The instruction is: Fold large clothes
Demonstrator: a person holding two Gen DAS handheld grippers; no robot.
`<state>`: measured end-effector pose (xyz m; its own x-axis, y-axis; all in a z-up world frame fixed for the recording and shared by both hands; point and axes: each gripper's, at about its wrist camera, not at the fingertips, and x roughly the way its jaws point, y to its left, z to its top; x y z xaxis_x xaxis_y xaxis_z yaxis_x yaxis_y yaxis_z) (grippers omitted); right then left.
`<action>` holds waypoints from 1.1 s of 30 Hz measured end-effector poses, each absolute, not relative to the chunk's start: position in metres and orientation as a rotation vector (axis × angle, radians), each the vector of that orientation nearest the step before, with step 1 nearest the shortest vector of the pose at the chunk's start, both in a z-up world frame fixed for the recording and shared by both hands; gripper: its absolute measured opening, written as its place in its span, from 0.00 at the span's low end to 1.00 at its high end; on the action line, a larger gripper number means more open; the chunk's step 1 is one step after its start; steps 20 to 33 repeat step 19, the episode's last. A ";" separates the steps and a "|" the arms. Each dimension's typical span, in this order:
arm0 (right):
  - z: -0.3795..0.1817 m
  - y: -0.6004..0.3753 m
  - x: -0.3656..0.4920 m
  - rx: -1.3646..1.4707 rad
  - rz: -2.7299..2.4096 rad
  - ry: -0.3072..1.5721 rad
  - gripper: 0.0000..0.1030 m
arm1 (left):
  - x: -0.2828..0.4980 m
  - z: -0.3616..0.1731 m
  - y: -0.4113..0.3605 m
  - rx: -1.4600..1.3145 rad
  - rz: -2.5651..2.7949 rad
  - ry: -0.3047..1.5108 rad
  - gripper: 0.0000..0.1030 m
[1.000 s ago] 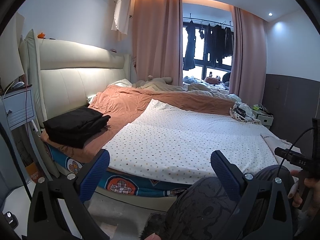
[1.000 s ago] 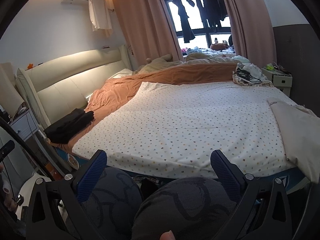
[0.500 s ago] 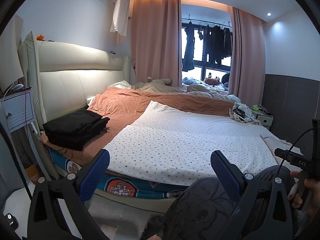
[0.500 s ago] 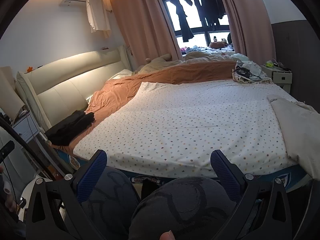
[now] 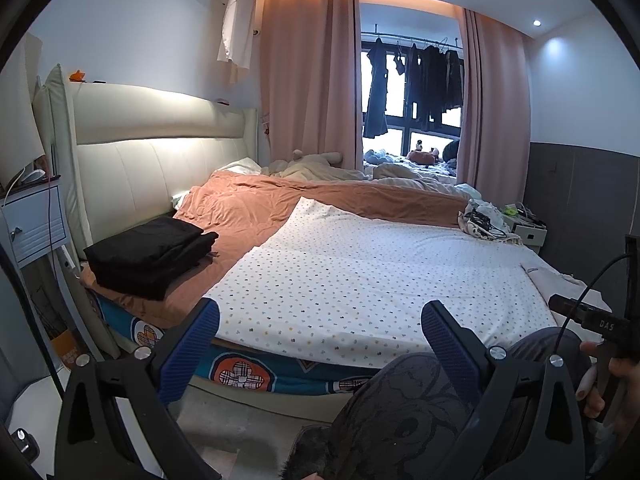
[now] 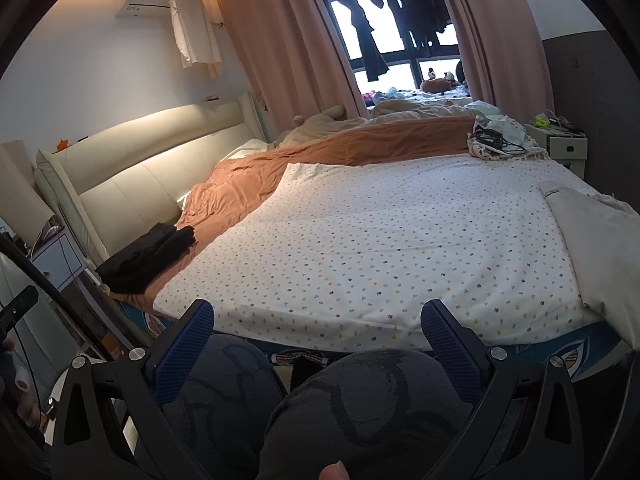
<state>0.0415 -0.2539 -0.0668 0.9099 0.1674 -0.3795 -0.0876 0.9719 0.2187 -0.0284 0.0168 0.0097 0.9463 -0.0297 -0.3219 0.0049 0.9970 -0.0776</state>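
A white dotted sheet (image 5: pixel 360 276) lies flat over the bed; it also shows in the right wrist view (image 6: pixel 380 240). A cream garment (image 6: pixel 600 240) lies on the bed's right edge, and its edge shows in the left wrist view (image 5: pixel 560 280). A stack of folded black clothes (image 5: pixel 148 254) sits at the bed's left corner, also in the right wrist view (image 6: pixel 144 256). My left gripper (image 5: pixel 320 332) is open and empty, short of the bed's near edge. My right gripper (image 6: pixel 318 328) is open and empty above the person's knees (image 6: pixel 320 408).
An orange blanket (image 5: pixel 260 208) covers the far half of the bed by the cream headboard (image 5: pixel 160 168). A bundle with cables (image 6: pixel 496 140) lies at the far right corner. A nightstand (image 5: pixel 36 216) stands left, another (image 6: pixel 560 144) far right. Curtains and hanging clothes stand behind.
Both grippers have risen and tilted slightly, so the bed sits a little lower in view. Nothing on the bed has moved.
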 end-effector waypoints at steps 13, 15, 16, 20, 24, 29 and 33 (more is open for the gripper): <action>-0.067 -0.253 0.040 0.200 0.130 0.407 1.00 | -0.034 0.008 0.020 -0.086 -0.020 0.317 1.00; -0.067 -0.252 0.040 0.195 0.130 0.406 1.00 | -0.036 0.010 0.020 -0.088 -0.022 0.312 1.00; -0.067 -0.252 0.039 0.194 0.129 0.405 1.00 | -0.037 0.010 0.020 -0.088 -0.021 0.310 1.00; -0.068 -0.253 0.038 0.194 0.127 0.404 1.00 | -0.039 0.010 0.020 -0.088 -0.019 0.303 1.00; -0.068 -0.253 0.038 0.194 0.127 0.404 1.00 | -0.039 0.010 0.020 -0.088 -0.019 0.303 1.00; -0.068 -0.253 0.038 0.194 0.127 0.404 1.00 | -0.039 0.010 0.020 -0.088 -0.019 0.303 1.00; -0.068 -0.253 0.038 0.194 0.127 0.404 1.00 | -0.039 0.010 0.020 -0.088 -0.019 0.303 1.00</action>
